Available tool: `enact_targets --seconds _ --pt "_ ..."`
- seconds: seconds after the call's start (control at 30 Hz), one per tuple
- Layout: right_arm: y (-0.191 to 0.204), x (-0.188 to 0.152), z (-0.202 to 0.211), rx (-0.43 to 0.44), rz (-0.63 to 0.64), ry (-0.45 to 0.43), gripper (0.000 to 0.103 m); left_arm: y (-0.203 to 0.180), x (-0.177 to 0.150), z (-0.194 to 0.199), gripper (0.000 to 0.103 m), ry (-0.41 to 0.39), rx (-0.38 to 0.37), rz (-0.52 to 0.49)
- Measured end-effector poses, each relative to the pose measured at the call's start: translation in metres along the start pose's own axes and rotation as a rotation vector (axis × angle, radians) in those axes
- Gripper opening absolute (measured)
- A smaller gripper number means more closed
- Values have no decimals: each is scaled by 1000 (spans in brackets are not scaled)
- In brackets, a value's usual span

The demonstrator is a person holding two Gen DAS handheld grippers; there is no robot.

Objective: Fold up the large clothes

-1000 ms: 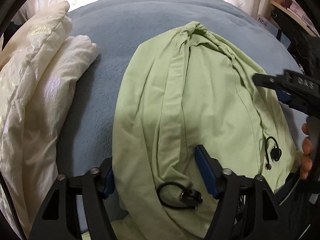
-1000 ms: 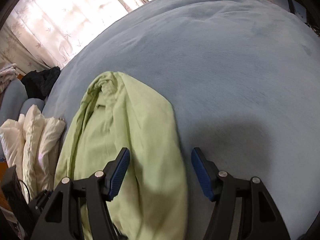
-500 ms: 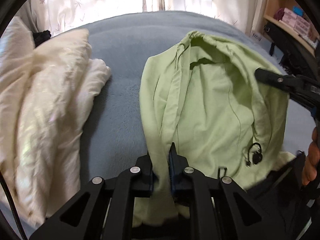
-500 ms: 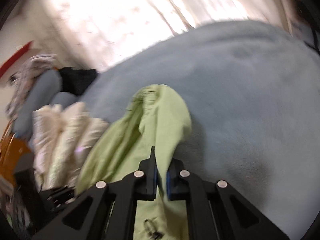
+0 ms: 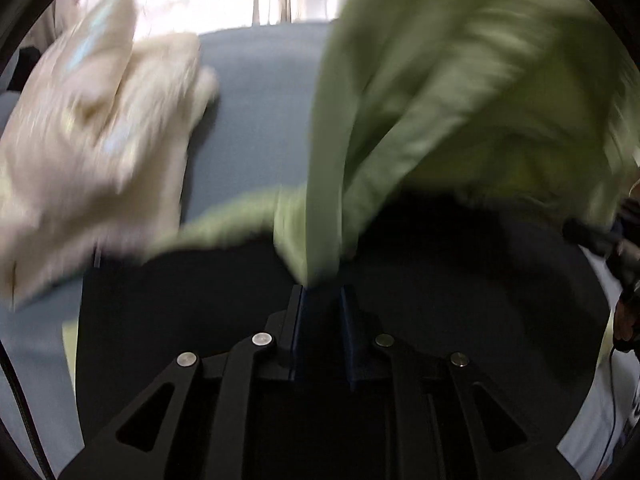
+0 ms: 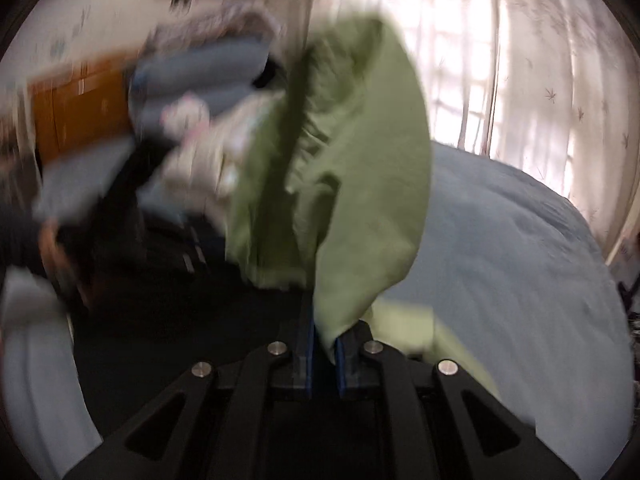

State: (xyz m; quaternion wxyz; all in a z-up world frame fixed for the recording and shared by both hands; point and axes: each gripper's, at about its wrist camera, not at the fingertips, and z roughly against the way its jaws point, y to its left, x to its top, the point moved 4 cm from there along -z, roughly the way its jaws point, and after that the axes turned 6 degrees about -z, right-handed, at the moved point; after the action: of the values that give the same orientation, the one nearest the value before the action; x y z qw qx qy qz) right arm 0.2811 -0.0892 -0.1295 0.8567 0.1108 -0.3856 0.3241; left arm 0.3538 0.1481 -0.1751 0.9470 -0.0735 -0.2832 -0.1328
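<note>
Both the left gripper (image 5: pixel 320 296) and the right gripper (image 6: pixel 322 344) pinch the green garment (image 5: pixel 460 80) hanging mid-frame, so no fold seems made.

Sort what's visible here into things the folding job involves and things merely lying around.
Part of the job:
- green garment, lifted
- left claw, shut on it
- right claw, shut on it
- blue bed cover

Lying about:
- cream bedding
- blue bundle
- curtains
</note>
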Motion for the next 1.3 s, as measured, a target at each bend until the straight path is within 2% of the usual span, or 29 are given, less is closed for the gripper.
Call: enact_targets --seconds 0.13,0.2,0.27,0.3,0.33,0.4,0.5,0.6,0.7,0.87,1.0,1.13,1.17,1.23,1.27,1.3 --pt "19 -54 -2 -74 12 144 19 9 -30 12 19 54 -12 31" --pt "25 -69 4 -91 12 164 32 10 -40 21 23 76 -28 44" --pt "28 -81 17 -108 -8 169 39 9 -47 30 25 103 -54 54" --pt "29 -86 23 -101 -26 173 41 8 -51 36 29 111 -71 58" --pt "30 -89 29 -93 -44 175 41 6 -54 44 32 118 -94 62" --pt "29 -93 46 -76 -101 179 42 -1 -54 55 48 111 -116 62" --pt "24 -94 64 -45 -195 171 42 -15 -68 85 54 81 -162 67" --pt "22 -93 80 -2 -323 156 43 -27 -72 109 61 67 -257 102" --pt "16 -93 80 13 -477 155 44 -36 -73 118 63 64 -305 122" --pt "4 -95 65 97 -717 154 44 -44 -81 110 63 58 -331 161" --pt "1 -96 41 158 -838 165 44 -41 -77 81 63 73 -356 217" --pt "2 -97 19 165 -884 176 44 -43 -70 71 63 37 -354 215" --pt "3 -98 15 169 -896 174 43 -44 -68 71 61 22 -342 208" --pt "4 -98 9 187 -910 166 34 -47 -63 68 43 5 -307 184" --pt "4 -99 6 193 -912 169 21 -48 -62 67 25 4 -288 171" --pt "5 -99 3 184 -912 172 17 -50 -60 63 10 12 -248 156"
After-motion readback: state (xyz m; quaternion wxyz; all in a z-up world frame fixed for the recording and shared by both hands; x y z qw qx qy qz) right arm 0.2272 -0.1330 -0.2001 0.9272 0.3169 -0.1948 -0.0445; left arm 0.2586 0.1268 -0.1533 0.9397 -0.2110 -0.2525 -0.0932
